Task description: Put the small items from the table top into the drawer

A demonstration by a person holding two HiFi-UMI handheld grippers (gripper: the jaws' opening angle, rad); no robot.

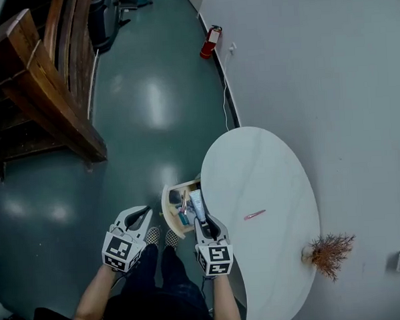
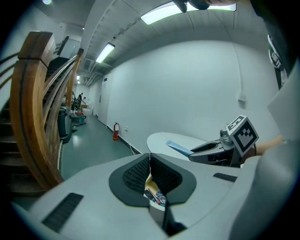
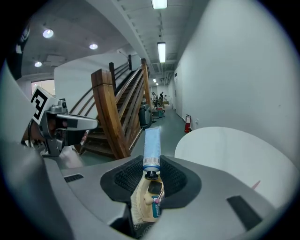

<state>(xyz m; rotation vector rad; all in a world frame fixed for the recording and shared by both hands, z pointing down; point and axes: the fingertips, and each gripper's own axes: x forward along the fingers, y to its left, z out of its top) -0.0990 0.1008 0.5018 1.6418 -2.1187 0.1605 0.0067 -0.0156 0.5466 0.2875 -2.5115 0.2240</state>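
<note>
**A:** What has your right gripper (image 1: 204, 220) got?

**B:** Its jaws are clamped on the cap end of a light blue tube (image 1: 197, 204). The tube's body sticks out past the pads toward 12 o'clock. In the head view it lies across the right side of the open drawer (image 1: 165, 206).

**A:** And your left gripper (image 2: 150, 157)?

**B:** It sits at 9 o'clock from the right one, over the green floor and clear of the drawer. Its pads meet at the tips with nothing between them.

**A:** Where is the drawer?

**B:** It juts from the left edge of the white oval table (image 1: 267, 166), just ahead of your shoes. A few small items lie inside, one of them blue. You cannot tell what the others are.

**A:** What is on the table top?

**B:** A slim pink item (image 1: 254, 214) lies at 3 o'clock from the right gripper, near it. A dried brown sprig (image 1: 332, 251) sits at the table's far right edge, at about 4 o'clock.
</note>
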